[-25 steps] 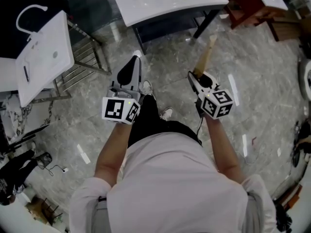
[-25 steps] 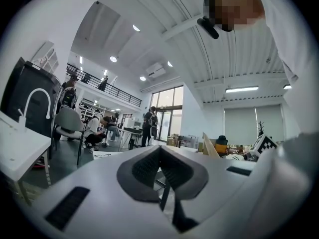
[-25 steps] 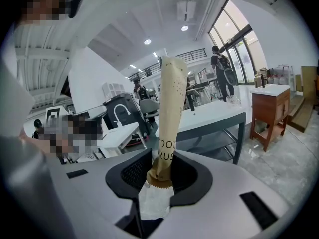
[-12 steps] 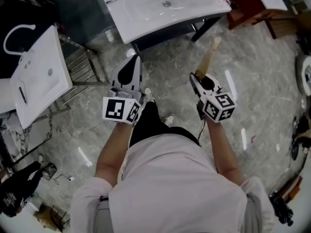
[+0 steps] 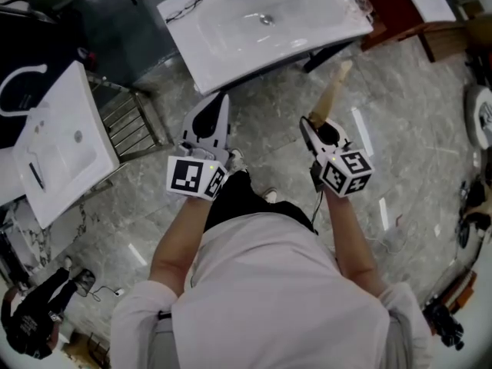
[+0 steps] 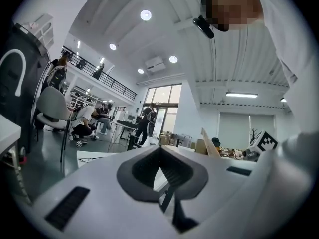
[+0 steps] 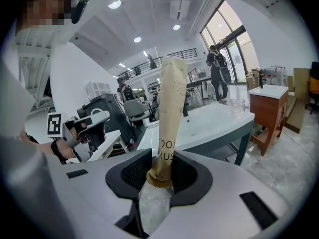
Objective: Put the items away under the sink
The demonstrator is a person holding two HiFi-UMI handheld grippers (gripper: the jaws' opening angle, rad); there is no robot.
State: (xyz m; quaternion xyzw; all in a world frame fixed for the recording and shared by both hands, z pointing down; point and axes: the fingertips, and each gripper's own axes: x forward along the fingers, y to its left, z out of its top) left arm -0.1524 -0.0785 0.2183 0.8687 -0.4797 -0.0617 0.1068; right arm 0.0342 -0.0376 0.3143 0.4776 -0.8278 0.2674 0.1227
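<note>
A white sink (image 5: 261, 21) on a dark stand lies ahead of me at the top of the head view. My right gripper (image 5: 314, 121) is shut on the lower end of a long tan paper packet (image 5: 332, 91), which sticks out toward the sink. In the right gripper view the packet (image 7: 169, 108) rises upright from the jaws of the right gripper (image 7: 159, 176), and the sink (image 7: 214, 118) stands beyond it. My left gripper (image 5: 219, 100) is held level beside it, shut with nothing between its jaws. The left gripper view shows that gripper (image 6: 162, 171) with its jaws together and the packet (image 6: 209, 143) off to the right.
A second white basin (image 5: 54, 144) rests on a metal rack (image 5: 131, 121) at the left. A reddish wooden cabinet (image 5: 400, 6) stands at the top right. The floor is grey marble tile (image 5: 407, 129). People sit and stand far back in the hall (image 6: 84, 123).
The sink has come nearer and lower in the head view as I step toward it. Both grippers keep their pose, and the packet stays held in the right one.
</note>
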